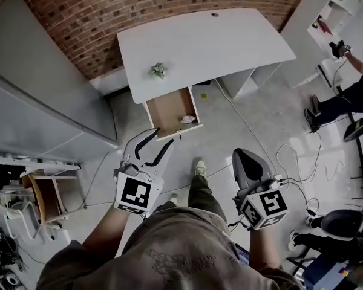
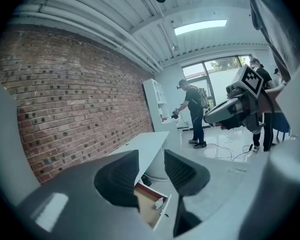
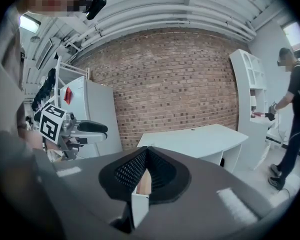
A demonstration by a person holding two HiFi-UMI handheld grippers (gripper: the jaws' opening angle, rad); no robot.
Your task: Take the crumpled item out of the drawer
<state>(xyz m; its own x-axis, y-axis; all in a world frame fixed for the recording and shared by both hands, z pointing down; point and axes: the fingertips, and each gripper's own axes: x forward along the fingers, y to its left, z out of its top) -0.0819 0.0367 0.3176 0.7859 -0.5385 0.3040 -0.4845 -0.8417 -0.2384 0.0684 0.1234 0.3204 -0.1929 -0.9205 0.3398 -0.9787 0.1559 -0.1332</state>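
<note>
The wooden drawer (image 1: 169,109) stands pulled out under the white desk (image 1: 199,41). A small white crumpled item (image 1: 187,119) lies in its front right corner. On the desk top rests a green crumpled item (image 1: 159,70). My left gripper (image 1: 162,138) hovers open just short of the drawer front, holding nothing. Between its jaws in the left gripper view (image 2: 151,159) I see the drawer (image 2: 147,209) and the white crumpled item (image 2: 158,204). My right gripper (image 1: 242,154) is shut and empty, lower right over the floor; its jaws (image 3: 147,151) meet with only a slit.
A brick wall (image 1: 139,11) backs the desk. Cables (image 1: 290,162) trail over the floor on the right. A person (image 1: 345,98) is at the far right near a white shelf unit (image 3: 250,89). A cluttered rack (image 1: 24,192) stands at the left.
</note>
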